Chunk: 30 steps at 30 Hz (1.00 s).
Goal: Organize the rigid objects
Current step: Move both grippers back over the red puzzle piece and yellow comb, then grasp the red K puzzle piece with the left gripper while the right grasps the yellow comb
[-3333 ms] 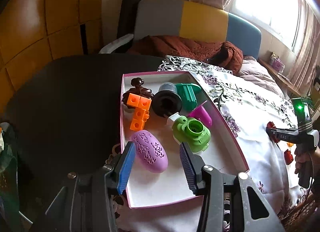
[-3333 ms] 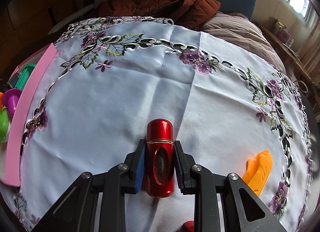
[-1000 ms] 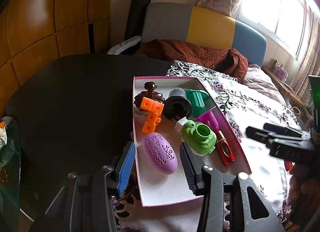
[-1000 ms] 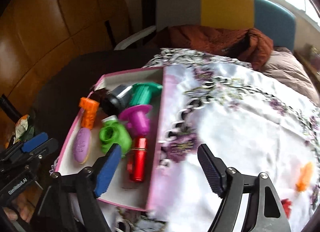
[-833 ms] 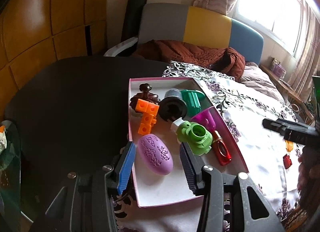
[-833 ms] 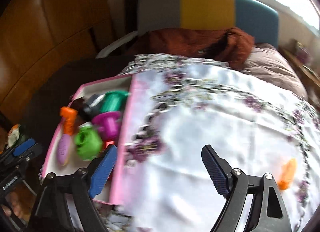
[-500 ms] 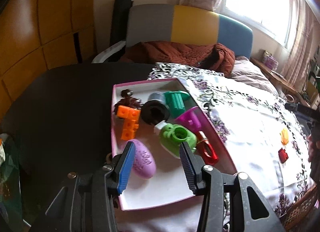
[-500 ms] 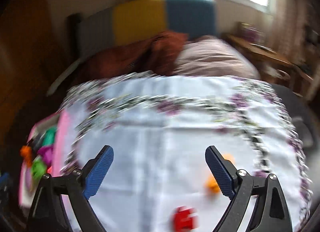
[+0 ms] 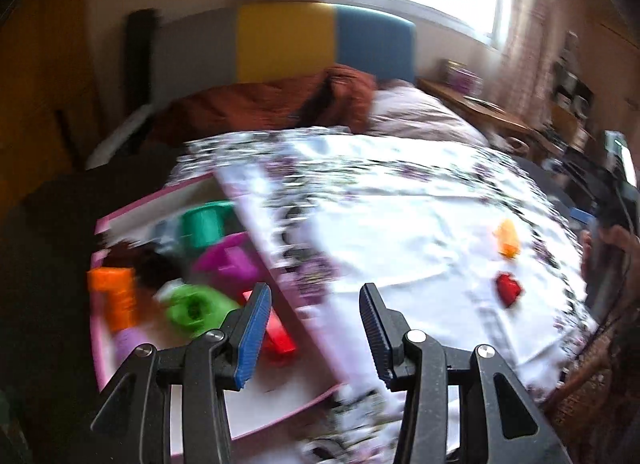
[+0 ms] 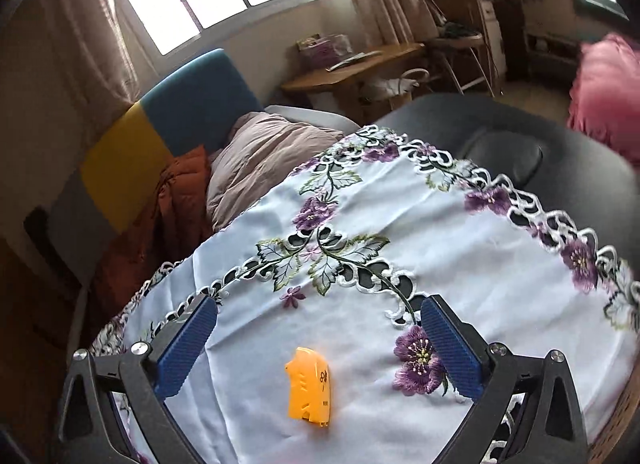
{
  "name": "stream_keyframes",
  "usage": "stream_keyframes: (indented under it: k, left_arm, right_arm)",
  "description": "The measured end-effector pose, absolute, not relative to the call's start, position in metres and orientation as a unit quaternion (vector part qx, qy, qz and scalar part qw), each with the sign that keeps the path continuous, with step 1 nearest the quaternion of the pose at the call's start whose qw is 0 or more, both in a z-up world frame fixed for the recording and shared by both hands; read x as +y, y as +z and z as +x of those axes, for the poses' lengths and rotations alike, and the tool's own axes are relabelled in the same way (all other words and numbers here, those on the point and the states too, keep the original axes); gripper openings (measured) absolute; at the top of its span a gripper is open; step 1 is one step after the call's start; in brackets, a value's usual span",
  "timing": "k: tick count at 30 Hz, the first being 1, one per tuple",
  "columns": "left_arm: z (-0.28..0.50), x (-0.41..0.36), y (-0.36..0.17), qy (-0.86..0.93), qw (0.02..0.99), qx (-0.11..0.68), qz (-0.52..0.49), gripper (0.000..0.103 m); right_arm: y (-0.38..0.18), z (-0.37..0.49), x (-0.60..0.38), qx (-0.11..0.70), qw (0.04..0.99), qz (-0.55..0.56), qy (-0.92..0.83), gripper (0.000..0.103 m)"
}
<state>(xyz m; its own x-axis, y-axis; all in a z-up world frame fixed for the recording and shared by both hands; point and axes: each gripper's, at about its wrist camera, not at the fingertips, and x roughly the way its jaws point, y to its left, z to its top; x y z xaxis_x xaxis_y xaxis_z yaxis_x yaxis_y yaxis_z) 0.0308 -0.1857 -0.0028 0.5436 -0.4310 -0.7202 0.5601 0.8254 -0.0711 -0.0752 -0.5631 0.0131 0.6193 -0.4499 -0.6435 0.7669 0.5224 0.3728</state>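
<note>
Embroidered cloth covers the surface; a yellow piece (image 10: 309, 389) lies between the empty right claw's (image 10: 320, 348) opening jaws. It looks light, stiff plastic (probably slick), best pinched across its flat sides.

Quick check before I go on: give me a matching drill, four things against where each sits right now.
Things:
1. yellow piece
2. red piece
3. green cylinder
4. right hand-held gripper

Places:
A. inside the pink box
B. on the tablecloth, lined up between open jaws
C. on the cloth, just nearer than the orange-yellow one
D. hovering over the cloth, jaws opening, empty

Pairs: 1-B, 2-C, 3-A, 4-D
</note>
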Motion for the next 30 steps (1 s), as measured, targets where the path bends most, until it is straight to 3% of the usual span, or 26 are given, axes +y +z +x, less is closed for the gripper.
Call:
stream_keyframes:
  k: [15, 30]
  left_arm:
    - [-0.006, -0.343, -0.042, -0.517, 0.731, 0.405, 0.187, 0.046]
    - [-0.013, -0.419, -0.087, -0.534, 0.690, 0.426, 0.240, 0.048]
  right_arm:
    - [0.012, -0.094, -0.573, 0.208, 0.826, 0.374, -0.366, 0.103]
    - [0.009, -0.090, -0.573, 0.208, 0.831, 0.391, -0.337, 0.103]
